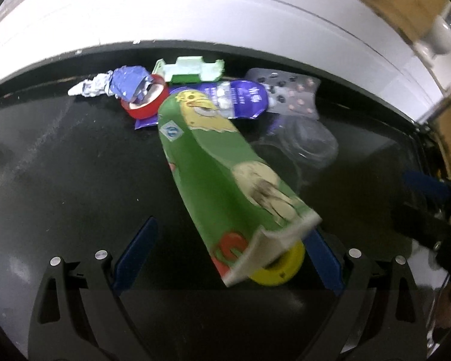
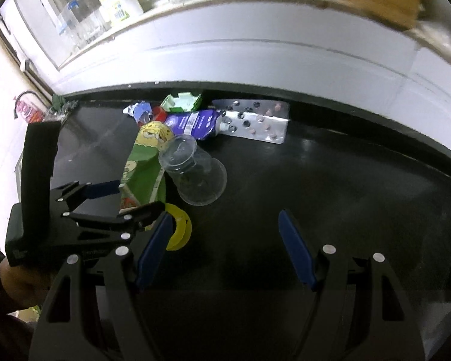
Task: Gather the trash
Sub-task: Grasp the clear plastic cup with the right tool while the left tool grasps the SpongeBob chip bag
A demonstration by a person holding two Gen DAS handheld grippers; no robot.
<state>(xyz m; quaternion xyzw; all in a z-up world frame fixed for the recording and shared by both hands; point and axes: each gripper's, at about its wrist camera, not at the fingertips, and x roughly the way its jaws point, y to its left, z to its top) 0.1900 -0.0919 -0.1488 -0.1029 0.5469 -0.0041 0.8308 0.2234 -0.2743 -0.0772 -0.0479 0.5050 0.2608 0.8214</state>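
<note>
both grippers are spread and holding nothing: my left gripper point(image 1: 228, 258) straddles the near end of the green carton point(image 1: 222, 177), my right gripper point(image 2: 225, 249) hangs beside it, and the clear cup point(image 2: 192, 171) leans against the carton.

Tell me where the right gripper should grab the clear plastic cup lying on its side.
Grip the clear plastic cup across its wide open rim, the end nearest the right gripper, coming straight forward with the open jaws either side of it. The cup's narrow end leans against the green snack wrapper, so the near rim looks the freest part. Thin plastic probably squashes; close gently.
</note>
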